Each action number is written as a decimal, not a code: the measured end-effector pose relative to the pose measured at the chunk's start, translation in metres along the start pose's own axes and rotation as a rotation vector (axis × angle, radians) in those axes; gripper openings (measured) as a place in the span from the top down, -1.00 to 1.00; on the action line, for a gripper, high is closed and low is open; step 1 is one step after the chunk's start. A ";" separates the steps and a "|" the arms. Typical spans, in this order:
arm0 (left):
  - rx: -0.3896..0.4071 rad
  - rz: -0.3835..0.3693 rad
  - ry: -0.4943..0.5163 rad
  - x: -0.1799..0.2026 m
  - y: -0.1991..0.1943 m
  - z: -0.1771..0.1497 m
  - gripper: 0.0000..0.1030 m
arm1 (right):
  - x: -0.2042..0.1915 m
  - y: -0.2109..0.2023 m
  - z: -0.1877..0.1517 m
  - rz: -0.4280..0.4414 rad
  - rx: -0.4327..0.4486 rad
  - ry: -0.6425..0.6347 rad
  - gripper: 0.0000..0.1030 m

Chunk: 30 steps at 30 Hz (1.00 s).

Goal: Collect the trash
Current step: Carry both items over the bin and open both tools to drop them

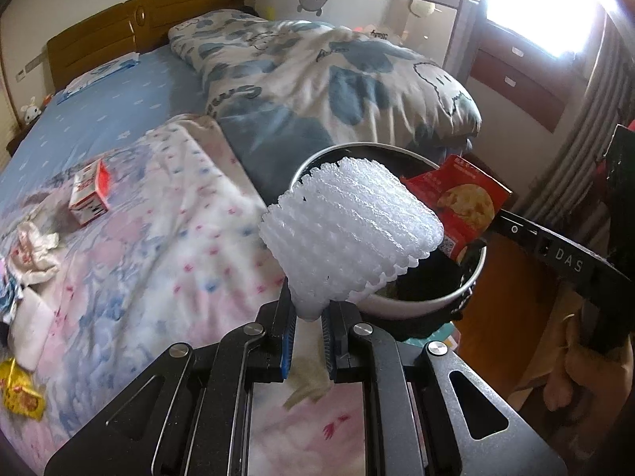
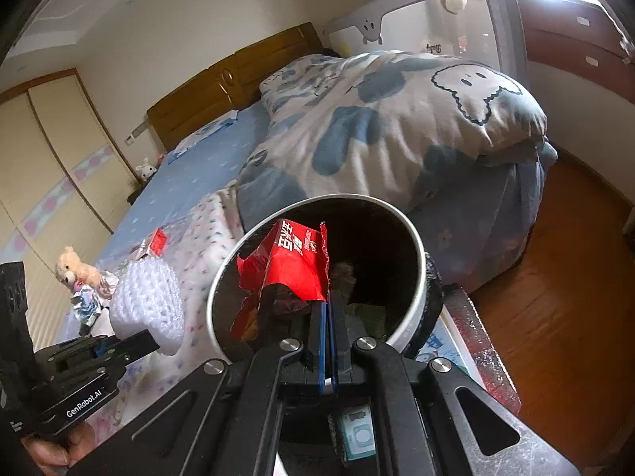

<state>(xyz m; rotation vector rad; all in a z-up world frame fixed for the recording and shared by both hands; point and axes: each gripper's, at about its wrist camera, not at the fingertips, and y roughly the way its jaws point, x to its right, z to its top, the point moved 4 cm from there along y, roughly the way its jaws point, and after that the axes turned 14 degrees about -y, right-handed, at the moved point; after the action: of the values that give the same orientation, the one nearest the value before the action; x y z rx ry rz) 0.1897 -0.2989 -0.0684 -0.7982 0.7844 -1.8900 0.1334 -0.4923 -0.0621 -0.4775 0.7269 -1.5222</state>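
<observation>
Nearest the left wrist camera, the left gripper (image 1: 307,323) pinches the lower end of a white foam fruit net (image 1: 349,230) between its blue-padded fingers, the net fanning up just beside the white-rimmed trash bin (image 1: 432,301). In the right wrist view, the right gripper (image 2: 328,309) reaches over the bin's near rim (image 2: 216,277), its jaws nearly closed on the lower edge of a torn red snack box (image 2: 295,265) that stands inside the dark bin; crumpled scraps lie deeper in, too dim to name. The same box pokes above the rim in the left view (image 1: 460,202). On the pink floral blanket (image 1: 166,238) to the left lie a yellow wrapper (image 1: 22,394), crumpled paper (image 1: 35,250) and, farther off, a red-and-white carton (image 1: 91,192). Beyond, a blue-patterned duvet (image 1: 325,79) is heaped before the wooden headboard (image 1: 135,27).
</observation>
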 end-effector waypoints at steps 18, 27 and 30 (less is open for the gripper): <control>-0.027 0.004 0.019 0.019 0.023 0.012 -0.09 | 0.014 0.024 0.010 -0.027 -0.067 -0.027 0.81; -0.032 -0.007 -0.047 -0.007 0.009 -0.008 -0.12 | 0.011 0.014 0.006 -0.031 -0.049 -0.016 0.10; -0.011 -0.001 -0.081 -0.023 -0.003 -0.015 -0.14 | 0.004 0.009 0.004 -0.021 -0.030 -0.011 -0.02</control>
<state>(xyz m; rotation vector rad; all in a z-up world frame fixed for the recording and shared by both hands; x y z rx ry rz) 0.1852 -0.2740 -0.0793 -0.8768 0.7446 -1.8442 0.1426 -0.4965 -0.0662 -0.5167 0.7392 -1.5295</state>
